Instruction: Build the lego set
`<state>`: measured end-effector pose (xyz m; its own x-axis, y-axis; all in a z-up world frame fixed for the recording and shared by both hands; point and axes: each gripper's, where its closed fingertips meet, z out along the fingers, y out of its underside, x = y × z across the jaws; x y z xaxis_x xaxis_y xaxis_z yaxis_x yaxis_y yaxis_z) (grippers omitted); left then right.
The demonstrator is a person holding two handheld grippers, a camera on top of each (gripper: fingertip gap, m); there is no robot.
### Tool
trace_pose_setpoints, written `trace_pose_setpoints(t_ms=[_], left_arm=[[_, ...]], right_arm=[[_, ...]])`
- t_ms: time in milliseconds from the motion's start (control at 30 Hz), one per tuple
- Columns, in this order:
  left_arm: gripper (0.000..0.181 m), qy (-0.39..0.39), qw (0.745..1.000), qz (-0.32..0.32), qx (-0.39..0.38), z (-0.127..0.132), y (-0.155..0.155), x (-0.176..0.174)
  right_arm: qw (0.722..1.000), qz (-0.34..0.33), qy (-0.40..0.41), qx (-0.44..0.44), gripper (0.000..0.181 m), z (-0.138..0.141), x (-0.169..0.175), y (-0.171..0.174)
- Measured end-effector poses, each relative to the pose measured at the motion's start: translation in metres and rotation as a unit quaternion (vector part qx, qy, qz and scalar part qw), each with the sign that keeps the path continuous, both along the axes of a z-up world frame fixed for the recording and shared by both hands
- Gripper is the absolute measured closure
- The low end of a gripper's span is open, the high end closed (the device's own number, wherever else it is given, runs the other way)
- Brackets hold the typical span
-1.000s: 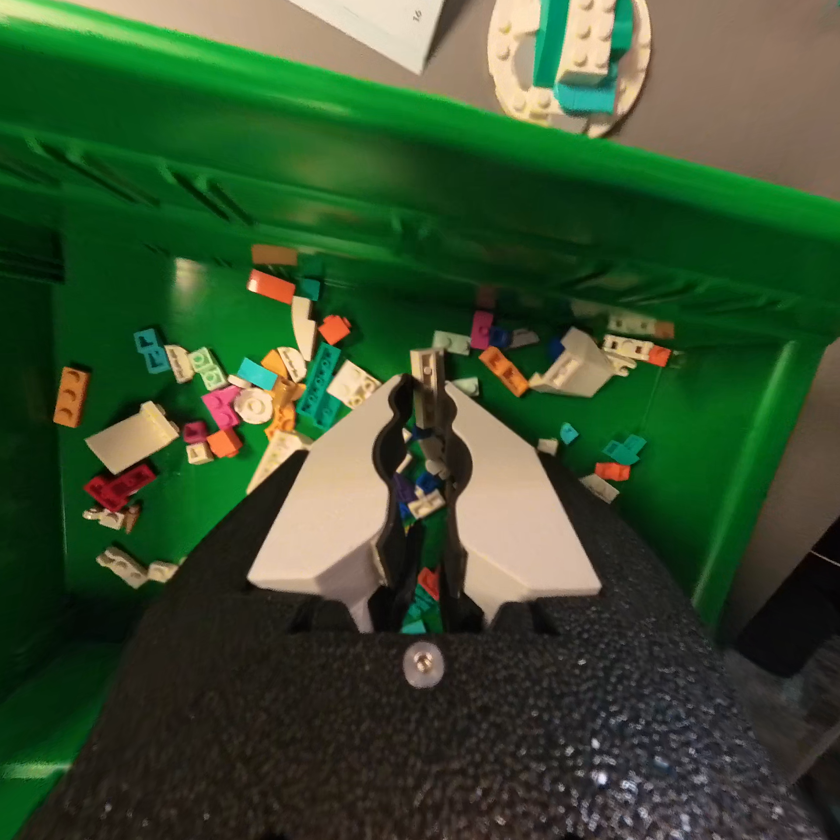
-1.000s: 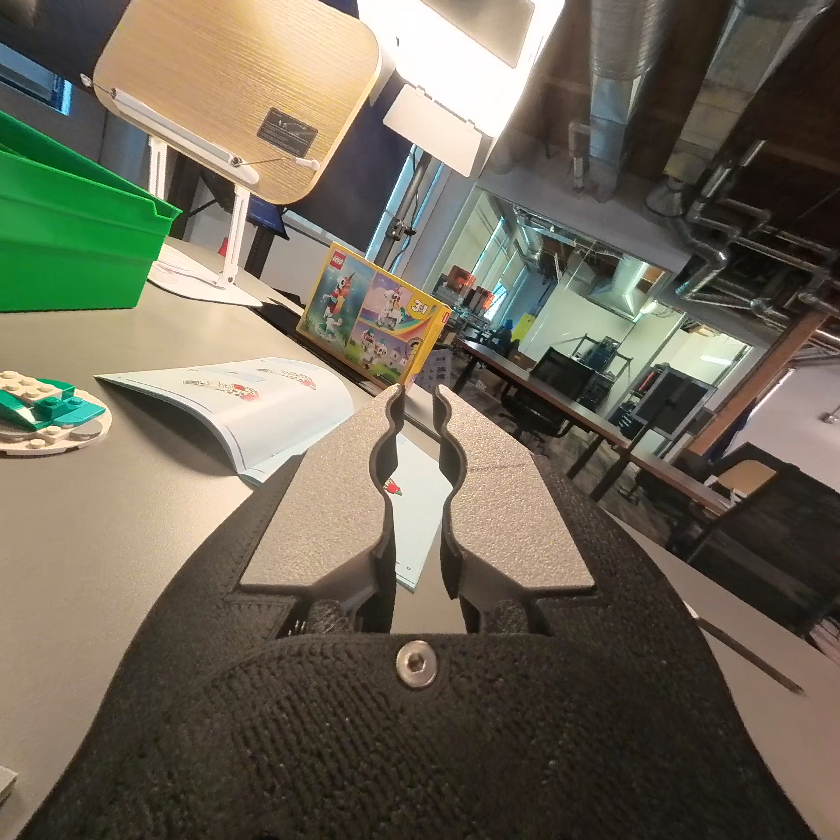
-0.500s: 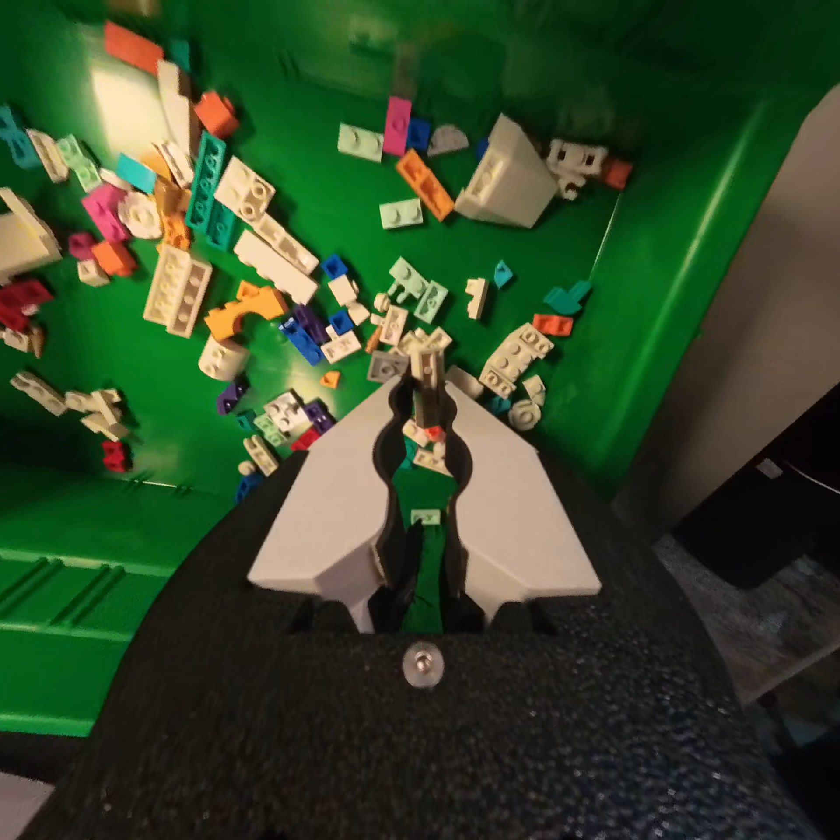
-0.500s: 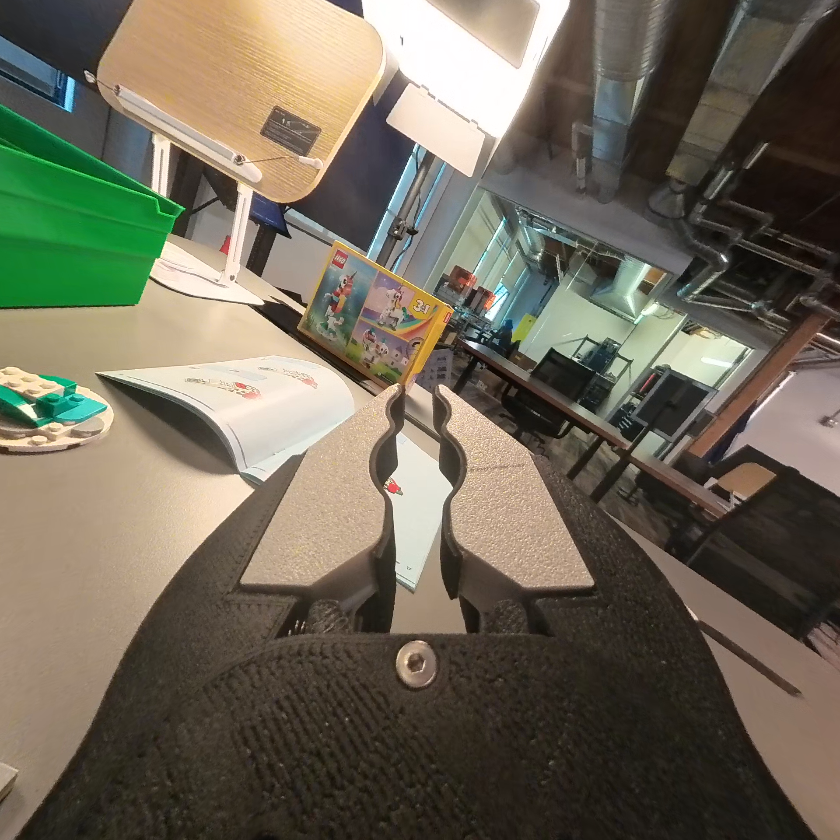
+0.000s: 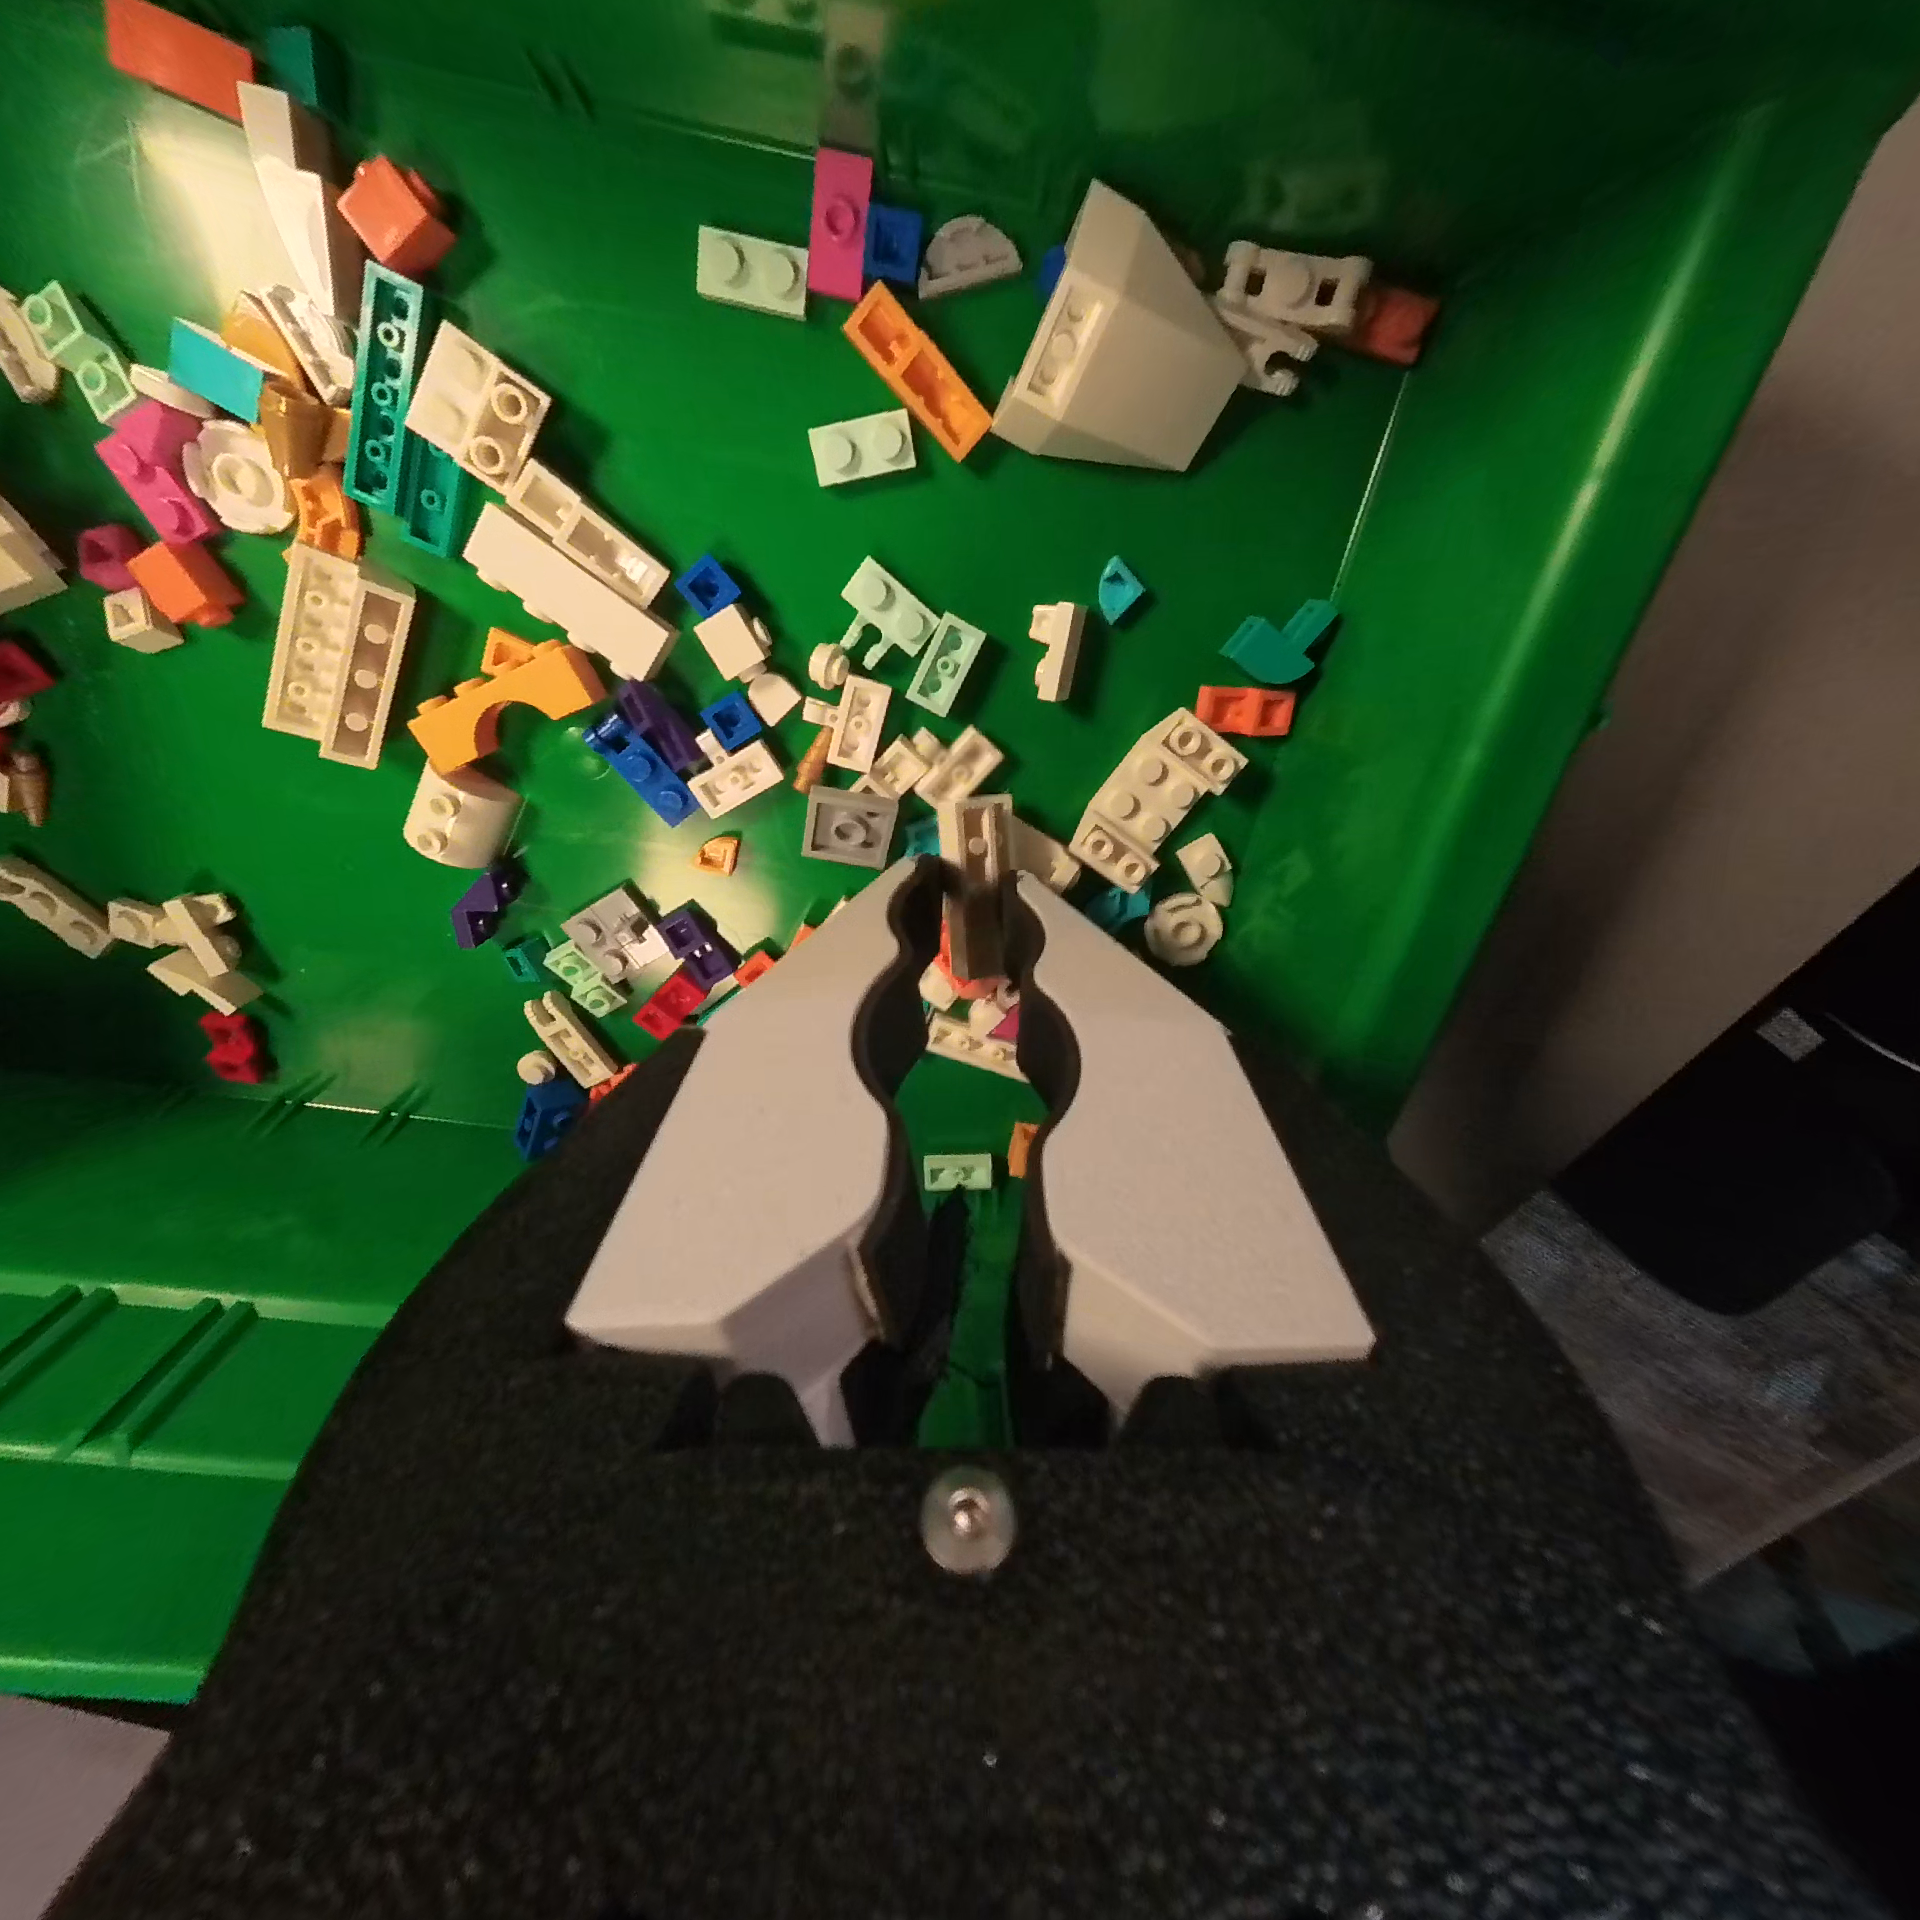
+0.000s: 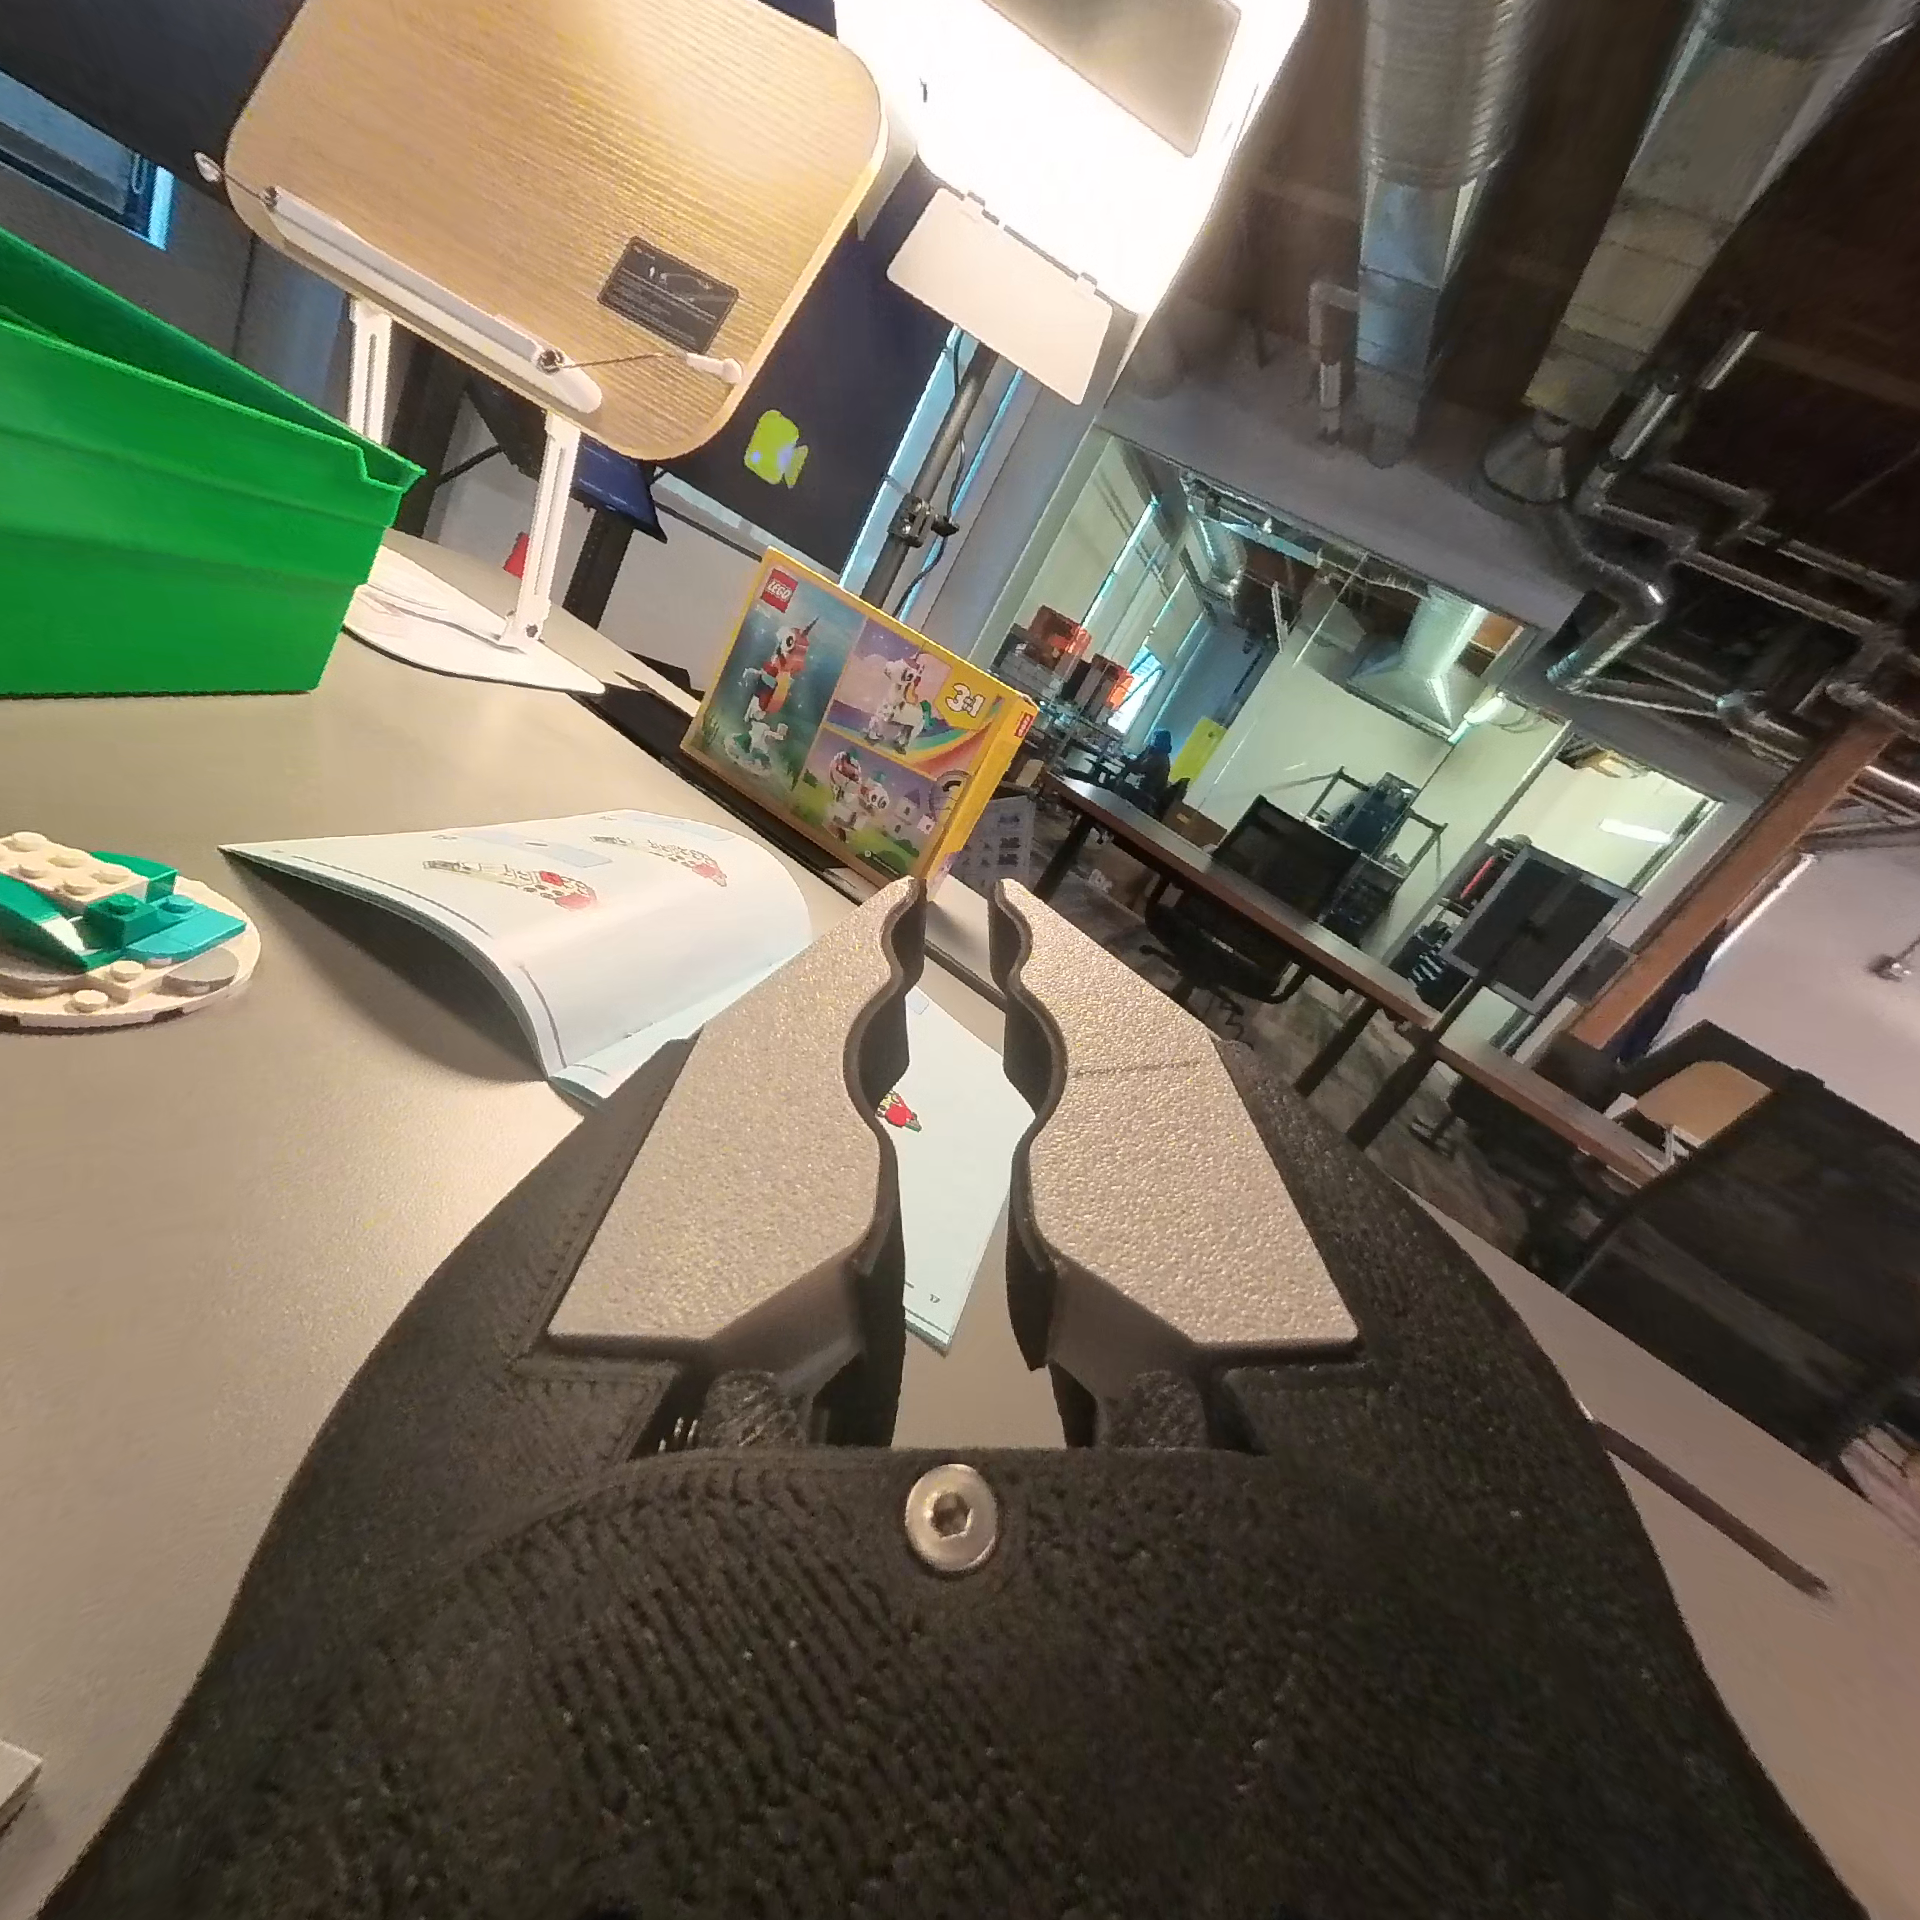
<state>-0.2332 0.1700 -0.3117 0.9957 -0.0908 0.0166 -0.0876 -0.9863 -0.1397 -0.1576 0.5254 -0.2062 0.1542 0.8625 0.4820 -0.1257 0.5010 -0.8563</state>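
Inside the green bin (image 5: 1496, 582), the left tongs (image 5: 971, 883) are closed on a small white piece (image 5: 975, 831), and compared with a second ago they have travelled from the far wall toward the right corner, over a denser heap of loose bricks (image 5: 623, 665). I think the piece is being carried out, though its shape is hard to read here. The right tongs (image 6: 956, 904) rest slightly open and empty over the grey surface (image 6: 260, 1195), unchanged. There lie the started model (image 6: 104, 935) on its round plate, the instruction booklet (image 6: 582, 935) and the set box (image 6: 862, 727), with a workshop room behind.
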Motion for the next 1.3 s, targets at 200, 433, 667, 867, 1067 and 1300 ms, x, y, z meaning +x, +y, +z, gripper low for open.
trace_pose_setpoints(t_ms=[200,433,667,867,1067,1300], left_arm=[[0.172,-0.006,1.000,-0.003,0.005,-0.0015,0.0029,0.0033],[0.172,0.000,1.000,0.002,0.014,0.0001,0.0050,0.0015],[0.172,-0.001,1.000,0.003,0.018,0.0006,0.0053,0.0014],[0.170,0.000,1.000,0.008,0.026,0.0025,0.0067,0.0003],[0.167,-0.001,0.999,0.015,0.036,0.0048,0.0088,-0.0007],[0.162,-0.009,0.999,0.025,0.044,0.0067,0.0105,-0.0006]], right_arm=[[1.000,0.001,0.001,-0.003,0.171,0.0004,0.0004,0.0001],[1.000,0.002,0.001,-0.003,0.171,0.0005,0.0004,-0.0001],[1.000,0.002,0.001,-0.002,0.171,0.0004,0.0004,-0.0002],[1.000,0.002,0.002,-0.004,0.171,0.0008,0.0007,0.0002],[1.000,0.002,0.002,-0.004,0.171,0.0009,0.0008,0.0001],[1.000,0.003,0.002,-0.004,0.171,0.0010,0.0008,0.0001]])
